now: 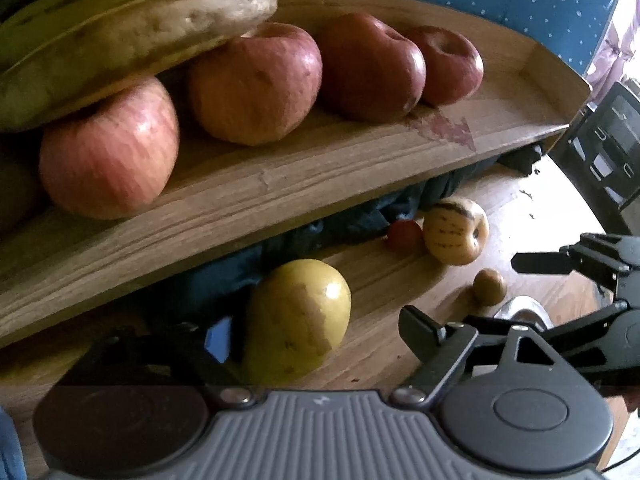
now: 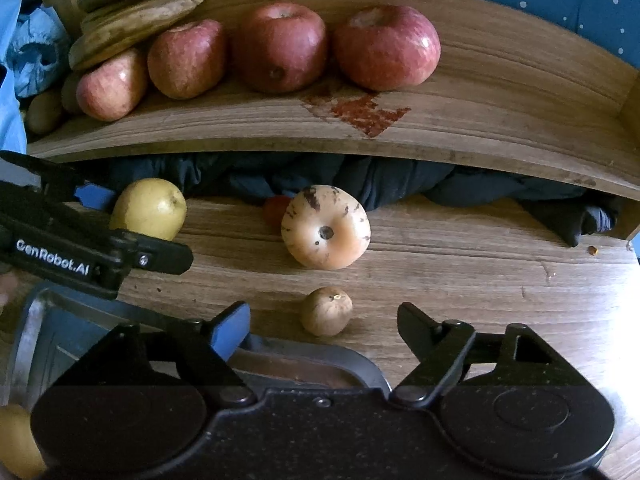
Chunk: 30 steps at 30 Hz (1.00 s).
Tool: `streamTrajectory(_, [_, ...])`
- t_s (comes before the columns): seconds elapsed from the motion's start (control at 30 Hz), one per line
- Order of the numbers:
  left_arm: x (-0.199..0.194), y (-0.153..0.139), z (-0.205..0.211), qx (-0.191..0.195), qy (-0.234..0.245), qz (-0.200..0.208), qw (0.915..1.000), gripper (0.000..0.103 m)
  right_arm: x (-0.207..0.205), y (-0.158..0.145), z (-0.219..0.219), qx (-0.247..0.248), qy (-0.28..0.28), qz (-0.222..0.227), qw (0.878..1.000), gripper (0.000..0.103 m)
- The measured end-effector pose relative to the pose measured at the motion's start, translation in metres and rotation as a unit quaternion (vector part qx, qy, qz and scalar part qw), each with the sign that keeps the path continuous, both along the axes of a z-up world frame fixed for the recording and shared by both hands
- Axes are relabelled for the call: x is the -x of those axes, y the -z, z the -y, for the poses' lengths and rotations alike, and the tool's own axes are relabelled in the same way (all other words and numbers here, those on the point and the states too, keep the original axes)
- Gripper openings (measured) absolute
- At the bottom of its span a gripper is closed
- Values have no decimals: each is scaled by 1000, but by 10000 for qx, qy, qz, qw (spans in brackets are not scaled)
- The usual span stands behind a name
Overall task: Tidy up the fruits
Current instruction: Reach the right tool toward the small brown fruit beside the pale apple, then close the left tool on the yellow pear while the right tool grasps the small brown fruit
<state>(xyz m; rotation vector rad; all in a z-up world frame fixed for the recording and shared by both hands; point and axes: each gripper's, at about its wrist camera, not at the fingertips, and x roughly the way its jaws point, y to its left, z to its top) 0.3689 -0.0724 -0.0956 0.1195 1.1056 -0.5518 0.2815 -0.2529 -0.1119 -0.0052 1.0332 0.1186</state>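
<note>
A yellow-green pear (image 1: 298,320) lies on the wooden table, between the fingers of my left gripper (image 1: 316,330). The blue pad sits at its left side and a gap shows at the right finger, so the gripper is open. From the right wrist view the same pear (image 2: 150,208) sits inside the left gripper (image 2: 136,226). My right gripper (image 2: 320,320) stands open around a small brown fruit (image 2: 326,312), with space on both sides. A pale striped round fruit (image 2: 326,228) and a small red fruit (image 2: 276,208) lie just beyond.
A raised wooden tray (image 2: 500,128) holds several red apples (image 2: 386,46) and bananas (image 2: 140,8), with dark cloth (image 2: 380,180) under it. A metal tray (image 2: 40,320) lies below my right gripper, a yellow fruit (image 2: 16,440) at its corner. Dark chair (image 1: 608,148) at the right.
</note>
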Motion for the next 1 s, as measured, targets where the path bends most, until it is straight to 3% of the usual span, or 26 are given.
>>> streamTrajectory(0.43, [-3,0,-2,-144,-66,62,9999,75,-2,-2,3,-11,79,-25,10000,67])
streamTrajectory(0.7, [-2,-1,-5,-202,-212,113,9995,61,-2,0,0,-66,66,-20,10000,56])
streamTrajectory(1.0, [-4,-2,-9,-123,-307,61,9994,61,-5,0,-3,-73,57,-50,9999,47])
